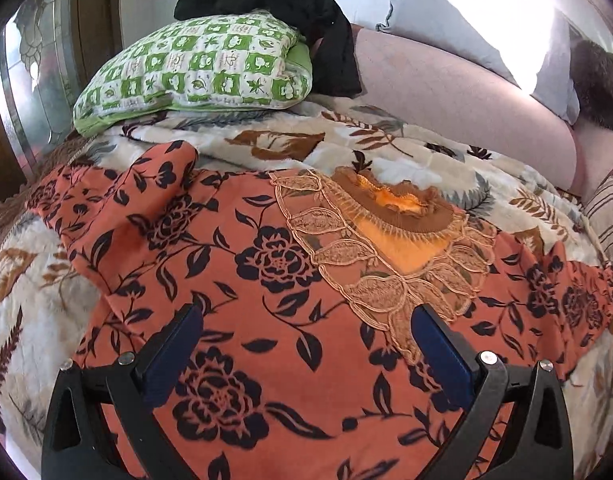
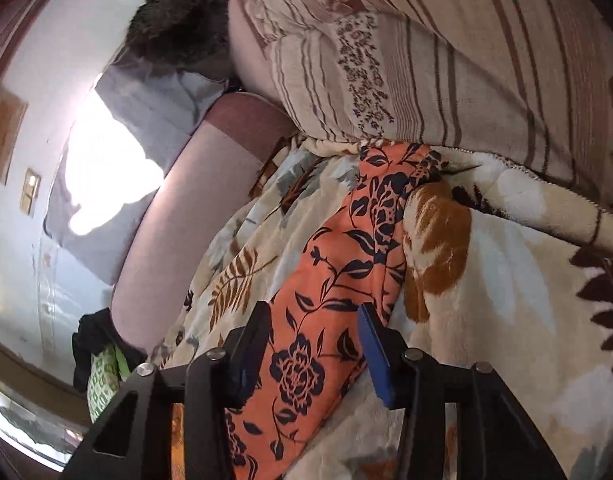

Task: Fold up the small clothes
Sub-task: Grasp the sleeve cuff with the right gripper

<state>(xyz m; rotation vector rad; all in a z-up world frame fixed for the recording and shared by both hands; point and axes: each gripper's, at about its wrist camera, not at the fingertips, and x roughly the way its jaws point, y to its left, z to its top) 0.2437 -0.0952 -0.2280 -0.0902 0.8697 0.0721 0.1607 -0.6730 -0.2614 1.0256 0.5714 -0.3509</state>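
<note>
Jaws of both grippers stand wide, holding nothing. We log the left gripper (image 1: 306, 344) above the orange floral garment (image 1: 234, 272), which lies spread flat on the leaf-print blanket (image 1: 346, 140); its lace neckline (image 1: 390, 248) shows in this view alone. We log the right gripper (image 2: 314, 344) straddling a narrow sleeve end of the same garment (image 2: 338, 272), cloth lying between the fingers (image 2: 376, 354) but ungripped. Left view only: green checked pillow (image 1: 194, 72) with a black cloth (image 1: 306, 12) draped over it, fully seen. Right view only: striped quilt (image 2: 426, 60) up close, and a wall switch (image 2: 29, 196).
</note>
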